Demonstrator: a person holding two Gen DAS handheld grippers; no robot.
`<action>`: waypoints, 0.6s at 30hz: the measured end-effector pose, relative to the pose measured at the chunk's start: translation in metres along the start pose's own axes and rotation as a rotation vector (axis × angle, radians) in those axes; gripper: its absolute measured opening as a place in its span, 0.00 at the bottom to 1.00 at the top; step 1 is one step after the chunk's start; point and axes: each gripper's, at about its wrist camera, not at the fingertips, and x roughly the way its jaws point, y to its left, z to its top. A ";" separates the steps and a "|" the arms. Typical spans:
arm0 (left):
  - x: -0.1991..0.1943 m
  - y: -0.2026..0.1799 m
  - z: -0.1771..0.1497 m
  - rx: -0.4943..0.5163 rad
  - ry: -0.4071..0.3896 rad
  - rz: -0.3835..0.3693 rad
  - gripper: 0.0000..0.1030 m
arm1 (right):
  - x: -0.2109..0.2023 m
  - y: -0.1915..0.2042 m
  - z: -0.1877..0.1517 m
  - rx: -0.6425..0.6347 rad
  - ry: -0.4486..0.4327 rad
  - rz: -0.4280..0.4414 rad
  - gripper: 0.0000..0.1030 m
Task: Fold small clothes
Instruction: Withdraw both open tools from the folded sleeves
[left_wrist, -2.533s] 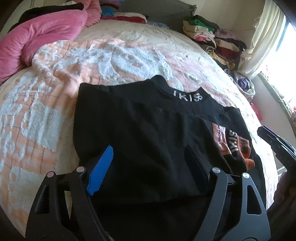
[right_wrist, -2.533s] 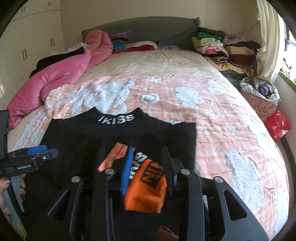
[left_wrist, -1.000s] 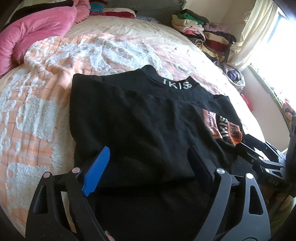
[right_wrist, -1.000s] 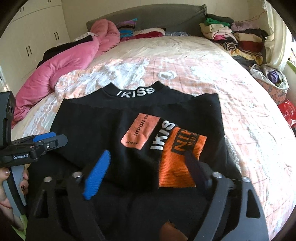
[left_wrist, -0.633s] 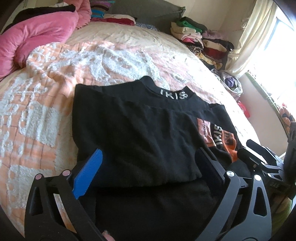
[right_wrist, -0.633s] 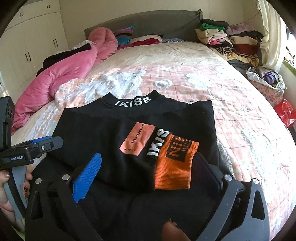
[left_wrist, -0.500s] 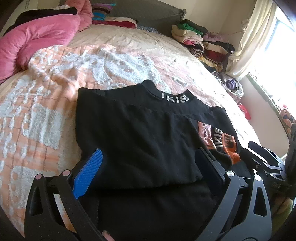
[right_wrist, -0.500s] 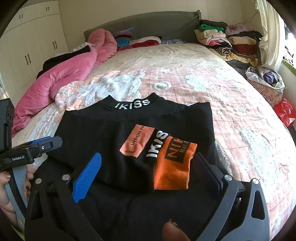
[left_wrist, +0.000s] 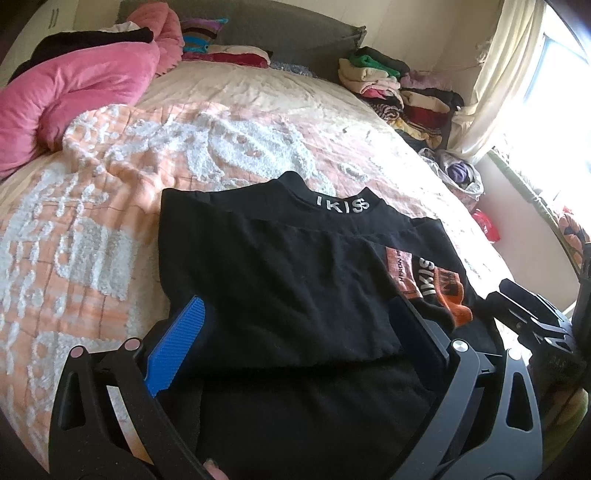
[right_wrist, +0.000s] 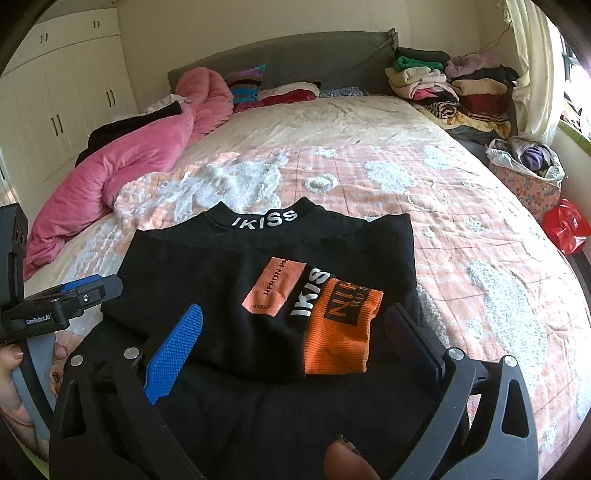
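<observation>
Sunlit bed carries the black top, its sleeves folded inward for tidiness, as the left claw and right claw, jaws having just spread wide, grip nothing.

Matt black knit top, tufted cloth bedspread

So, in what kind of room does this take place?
Most likely a home bedroom: a large bed with a peach-and-white textured bedspread, a grey upholstered headboard, and white built-in wardrobe doors.
</observation>
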 end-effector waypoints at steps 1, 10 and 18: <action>-0.001 0.000 0.000 0.001 -0.004 0.000 0.91 | -0.002 0.000 0.000 0.000 -0.003 0.000 0.96; -0.016 0.003 -0.008 -0.020 -0.031 0.017 0.91 | -0.018 -0.001 -0.002 0.007 -0.025 0.013 0.96; -0.033 0.003 -0.016 -0.030 -0.054 0.044 0.91 | -0.033 -0.001 -0.005 0.011 -0.047 0.030 0.96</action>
